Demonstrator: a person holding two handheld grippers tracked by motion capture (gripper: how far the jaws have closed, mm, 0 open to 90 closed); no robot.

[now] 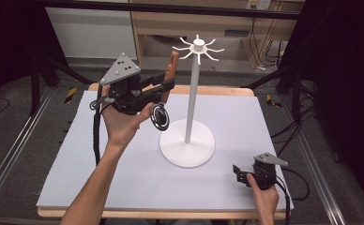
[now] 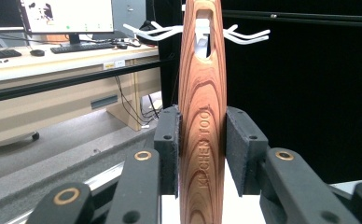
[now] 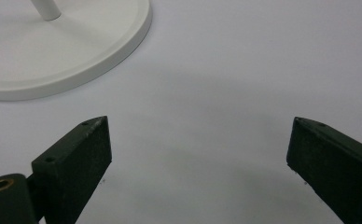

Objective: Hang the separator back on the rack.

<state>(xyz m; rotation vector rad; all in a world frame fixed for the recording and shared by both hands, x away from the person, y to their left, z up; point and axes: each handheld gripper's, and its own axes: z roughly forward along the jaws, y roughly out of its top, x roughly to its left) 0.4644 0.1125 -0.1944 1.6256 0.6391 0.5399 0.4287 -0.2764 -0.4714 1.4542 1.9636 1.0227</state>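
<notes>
Left tool (image 2: pixel 202 154) clamps wooden utensil handle (image 2: pixel 202 116); right tool (image 3: pixel 198 154) spread wide, empty.

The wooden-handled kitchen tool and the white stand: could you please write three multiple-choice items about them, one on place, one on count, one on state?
1. Where is the kitchen tool?
A. flat on the table
B. raised near the top of the hook stand
C. hung on a hook

2. How many hook stands are on the table?
A. one
B. two
C. three

3. How are the right tongs?
A. shut on the tool
B. shut on nothing
C. open

Answers:
1 B, the left tongs hold its wooden handle up, hooks just behind it.
2 A, one white pole on one round base.
3 C, the jaws stand wide apart over bare table.
</notes>
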